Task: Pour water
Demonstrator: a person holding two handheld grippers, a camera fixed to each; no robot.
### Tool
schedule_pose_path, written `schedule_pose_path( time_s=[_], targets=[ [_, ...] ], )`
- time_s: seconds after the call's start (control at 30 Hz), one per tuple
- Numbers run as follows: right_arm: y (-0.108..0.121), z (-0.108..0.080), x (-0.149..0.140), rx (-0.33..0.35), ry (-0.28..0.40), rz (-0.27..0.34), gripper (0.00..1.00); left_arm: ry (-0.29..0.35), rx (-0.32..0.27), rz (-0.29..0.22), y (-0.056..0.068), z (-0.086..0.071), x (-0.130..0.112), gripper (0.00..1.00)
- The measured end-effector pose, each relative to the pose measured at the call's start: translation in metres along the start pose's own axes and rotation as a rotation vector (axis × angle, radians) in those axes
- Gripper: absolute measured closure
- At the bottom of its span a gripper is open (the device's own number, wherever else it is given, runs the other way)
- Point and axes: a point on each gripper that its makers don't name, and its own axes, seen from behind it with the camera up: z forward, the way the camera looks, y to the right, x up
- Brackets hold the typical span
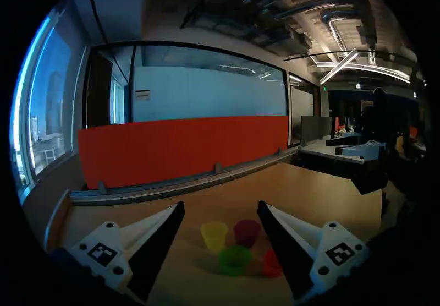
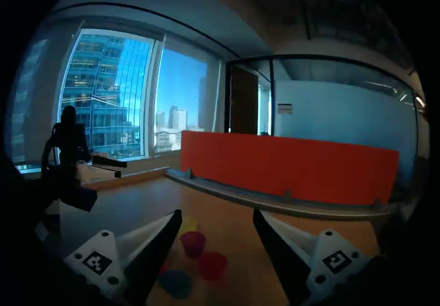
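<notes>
Small plastic cups stand grouped on the wooden table [image 1: 308,190]. In the left gripper view I see a yellow cup [image 1: 214,235], a magenta cup [image 1: 247,232], a green cup [image 1: 235,260] and a red cup [image 1: 271,263], just beyond and below my open left gripper [image 1: 220,205]. The right gripper view shows a yellow cup [image 2: 188,224], a magenta cup [image 2: 193,244], a red cup [image 2: 212,265] and a blue-looking cup [image 2: 175,284] under my open right gripper [image 2: 216,213]. Neither gripper holds anything. No water is visible in any cup.
A red partition [image 1: 181,146] with a grey rail runs along the table's far edge. The right gripper [image 1: 338,145] hovers far off at the right. The left gripper [image 2: 120,168] shows at the left, before tall windows [image 2: 110,91].
</notes>
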Motion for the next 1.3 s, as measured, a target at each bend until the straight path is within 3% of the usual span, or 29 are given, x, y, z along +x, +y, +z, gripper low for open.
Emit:
schedule_pose_path(
  time_s=[0.27,1.0,1.3],
  targets=[
    [-0.016,0.001,-0.021,0.078,-0.08,-0.018,0.0,-0.066,-0.04,0.038,0.002,0.007,-0.023,0.01],
    [-0.034,0.011,-0.111,0.188,-0.273,-0.056,0.0,-0.239,-0.121,0.046,0.01,0.028,-0.103,0.01],
    [-0.039,0.013,-0.145,0.217,-0.34,-0.061,0.0,-0.313,-0.158,0.038,0.021,0.035,-0.141,0.01]
  ],
)
